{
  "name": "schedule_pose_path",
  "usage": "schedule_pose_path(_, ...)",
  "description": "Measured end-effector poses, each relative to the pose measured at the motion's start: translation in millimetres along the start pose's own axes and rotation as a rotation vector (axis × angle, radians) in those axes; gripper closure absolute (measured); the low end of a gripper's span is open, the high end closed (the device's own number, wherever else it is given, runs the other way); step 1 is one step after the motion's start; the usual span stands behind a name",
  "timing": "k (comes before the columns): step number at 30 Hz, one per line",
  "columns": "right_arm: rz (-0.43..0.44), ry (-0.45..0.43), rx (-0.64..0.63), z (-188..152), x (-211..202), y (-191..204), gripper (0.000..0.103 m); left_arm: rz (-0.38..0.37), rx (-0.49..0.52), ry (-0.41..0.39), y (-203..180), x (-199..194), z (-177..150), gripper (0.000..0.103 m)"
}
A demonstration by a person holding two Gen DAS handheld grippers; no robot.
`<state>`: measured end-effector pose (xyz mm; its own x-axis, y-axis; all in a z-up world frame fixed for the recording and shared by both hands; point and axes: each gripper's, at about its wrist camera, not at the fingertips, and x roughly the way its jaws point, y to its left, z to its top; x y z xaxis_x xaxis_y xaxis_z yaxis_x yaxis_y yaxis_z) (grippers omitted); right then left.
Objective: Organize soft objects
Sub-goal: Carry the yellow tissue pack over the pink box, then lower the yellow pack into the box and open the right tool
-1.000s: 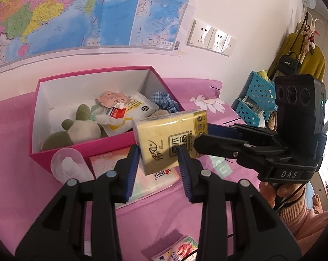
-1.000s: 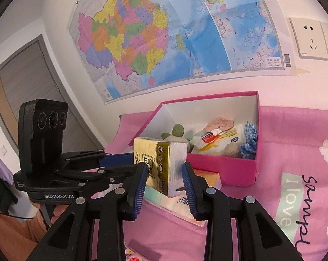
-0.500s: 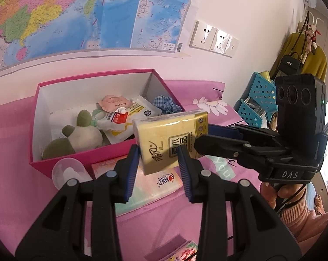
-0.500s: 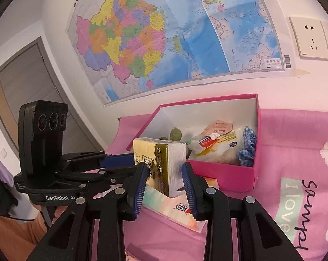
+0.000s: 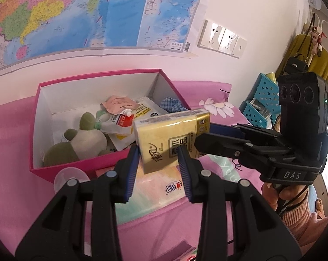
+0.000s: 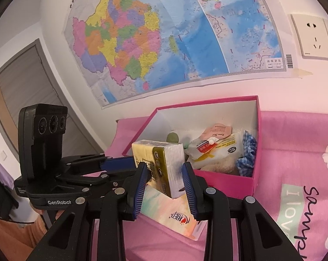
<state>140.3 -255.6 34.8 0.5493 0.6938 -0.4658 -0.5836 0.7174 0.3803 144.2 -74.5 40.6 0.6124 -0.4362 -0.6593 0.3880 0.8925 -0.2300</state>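
Yellow tissue pack (image 5: 171, 138) clamped between both the left gripper (image 5: 158, 156) and right gripper (image 6: 165, 175), hiding part of the pink box (image 5: 61, 168) behind it.

"DAS" is printed in white on the right gripper (image 5: 202, 139)'s black body; "GenRobot" on the left gripper (image 6: 129, 163)'s. The pink sheet (image 6: 298, 143) reads "love" and, seemingly, "sam" near its right edge.
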Motion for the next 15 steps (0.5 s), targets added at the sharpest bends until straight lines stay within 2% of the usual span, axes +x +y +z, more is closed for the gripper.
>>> schedule_pose_path(15, -0.006, 0.011, 0.026, 16, 22, -15, 0.069, 0.031, -0.022, 0.011, 10, 16, 15, 0.065)
